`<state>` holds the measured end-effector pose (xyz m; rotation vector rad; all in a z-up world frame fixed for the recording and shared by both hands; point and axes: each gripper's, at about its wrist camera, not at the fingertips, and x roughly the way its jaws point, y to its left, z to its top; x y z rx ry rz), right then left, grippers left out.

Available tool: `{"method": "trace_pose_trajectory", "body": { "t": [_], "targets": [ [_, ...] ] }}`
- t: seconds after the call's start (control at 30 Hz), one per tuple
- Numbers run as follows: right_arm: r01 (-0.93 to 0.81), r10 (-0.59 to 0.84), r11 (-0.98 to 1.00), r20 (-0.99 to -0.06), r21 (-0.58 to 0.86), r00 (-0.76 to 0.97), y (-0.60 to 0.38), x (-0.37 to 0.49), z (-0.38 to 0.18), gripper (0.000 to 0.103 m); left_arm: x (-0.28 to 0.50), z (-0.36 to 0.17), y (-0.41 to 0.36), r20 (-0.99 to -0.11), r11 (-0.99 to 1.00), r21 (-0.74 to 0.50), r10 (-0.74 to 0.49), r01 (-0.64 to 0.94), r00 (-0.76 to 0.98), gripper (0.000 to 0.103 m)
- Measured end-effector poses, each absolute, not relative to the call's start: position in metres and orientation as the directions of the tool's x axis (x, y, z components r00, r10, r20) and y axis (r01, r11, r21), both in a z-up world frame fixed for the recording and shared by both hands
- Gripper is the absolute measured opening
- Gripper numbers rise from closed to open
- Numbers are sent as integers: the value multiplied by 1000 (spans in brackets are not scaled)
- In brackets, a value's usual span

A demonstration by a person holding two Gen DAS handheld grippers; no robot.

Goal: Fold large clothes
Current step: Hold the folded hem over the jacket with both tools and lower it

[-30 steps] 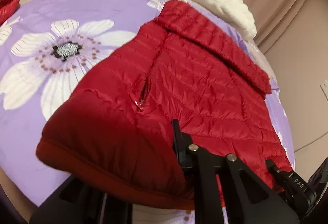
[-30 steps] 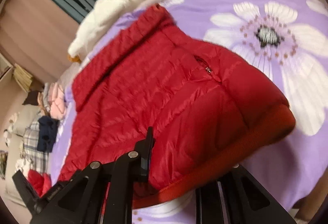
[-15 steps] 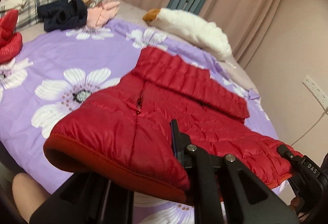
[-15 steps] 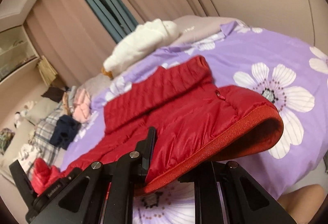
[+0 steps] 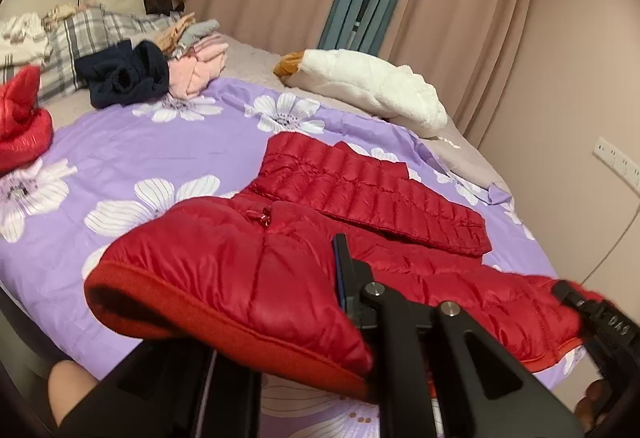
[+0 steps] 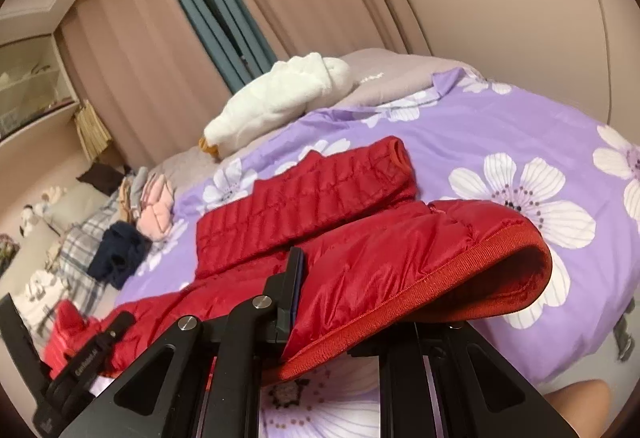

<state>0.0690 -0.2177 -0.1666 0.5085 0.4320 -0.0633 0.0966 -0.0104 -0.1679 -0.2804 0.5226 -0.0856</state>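
A red quilted puffer jacket (image 5: pixel 360 193) lies on a purple flowered bedspread (image 5: pixel 140 149), one sleeve folded across its body. My left gripper (image 5: pixel 320 342) is shut on the jacket's ribbed bottom hem and holds that corner lifted off the bed. My right gripper (image 6: pixel 340 322) is shut on the other end of the same hem of the jacket (image 6: pixel 320 197), also lifted. Each gripper shows at the edge of the other's view. The hem sags open between them.
A white plush goose (image 5: pixel 368 85) lies at the bed's far side. A pile of folded clothes (image 5: pixel 160 69) and a dark garment sit at the far left, with another red garment (image 5: pixel 20 125) beside them. Curtains and a wall stand behind.
Both grippers have risen and tilted up with the hem, so the jacket's lower part has lifted off the bedspread and more of the room shows.
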Motion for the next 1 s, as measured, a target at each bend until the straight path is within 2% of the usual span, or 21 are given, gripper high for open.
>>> {"method": "trace_pose_trajectory", "body": {
  "t": [0.5, 0.7, 1.0],
  "targets": [
    [108, 49, 879, -312, 465, 949, -219, 38, -129, 17, 67, -129, -9, -390, 960, -275, -165, 57, 906, 14],
    [132, 38, 888, -355, 442, 934, -216, 53, -138, 17, 80, -140, -14, -441, 965, -262, -140, 22, 887, 14],
    [124, 41, 889, -347, 440, 937, -222, 66, -136, 17, 97, -138, -19, -429, 967, -253, -129, 19, 894, 14]
  ]
}}
